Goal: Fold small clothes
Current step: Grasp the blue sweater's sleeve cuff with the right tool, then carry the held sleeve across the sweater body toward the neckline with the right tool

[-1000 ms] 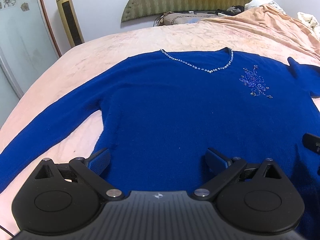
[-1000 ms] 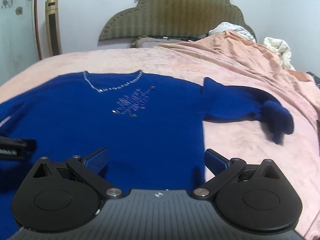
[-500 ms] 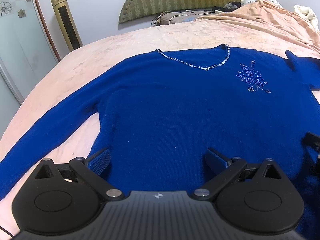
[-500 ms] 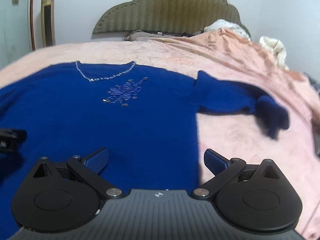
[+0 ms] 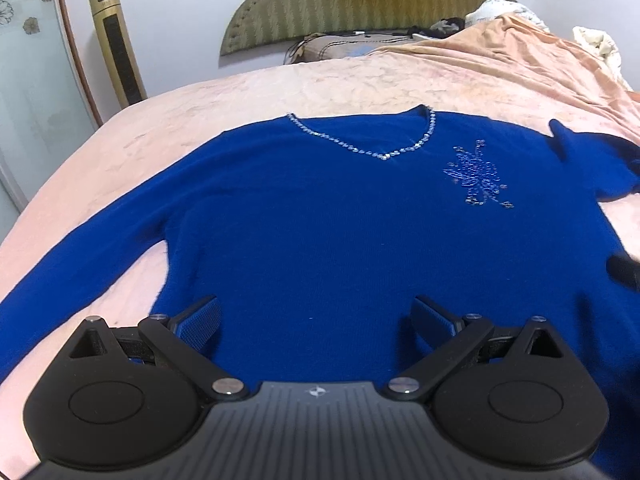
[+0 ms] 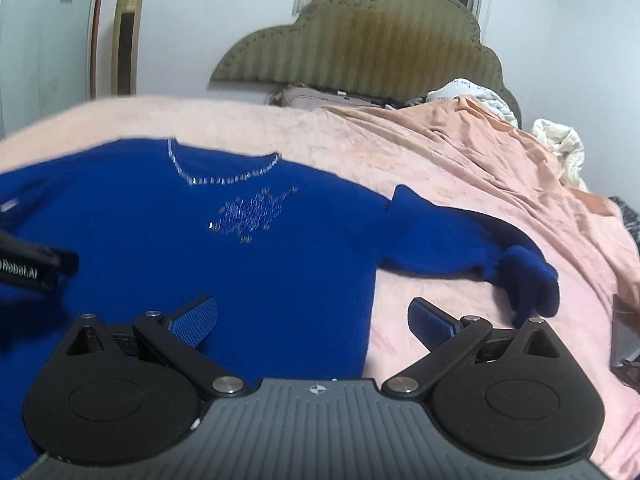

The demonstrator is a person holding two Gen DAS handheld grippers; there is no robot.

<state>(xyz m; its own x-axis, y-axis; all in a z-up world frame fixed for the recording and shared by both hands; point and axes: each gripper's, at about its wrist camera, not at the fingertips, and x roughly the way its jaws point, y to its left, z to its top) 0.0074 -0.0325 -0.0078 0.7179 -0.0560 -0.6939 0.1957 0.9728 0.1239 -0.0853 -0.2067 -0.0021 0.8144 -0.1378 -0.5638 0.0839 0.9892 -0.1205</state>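
The only writing I can read is on the black body of my left gripper (image 6: 28, 270) where it pokes into the right wrist view: white letters that look like "Robot.AI", though the first letters are cut off and blurred, so I may have it wrong. A small star-like logo sits on each gripper's grey housing.

The blue sweater (image 5: 340, 232) lies face up and flat on the pink bedspread (image 5: 248, 96), neckline towards the headboard (image 6: 360, 44). A beaded trim (image 5: 372, 152) runs round the collar and a beaded flower motif (image 5: 478, 176) sits beside it on the chest. One sleeve (image 5: 80, 256) stretches out straight; the other sleeve (image 6: 480, 248) is bunched, its cuff curled over.

My left gripper (image 5: 316, 318) hangs over the lower body of the sweater, jaws spread wide, gripping nothing. My right gripper (image 6: 312, 318) is likewise released, straddling the sweater's side edge.

Around: a gold tower fan (image 5: 118, 44) by the wall, a crumpled peach blanket (image 6: 500, 148) and pillows by the headboard.
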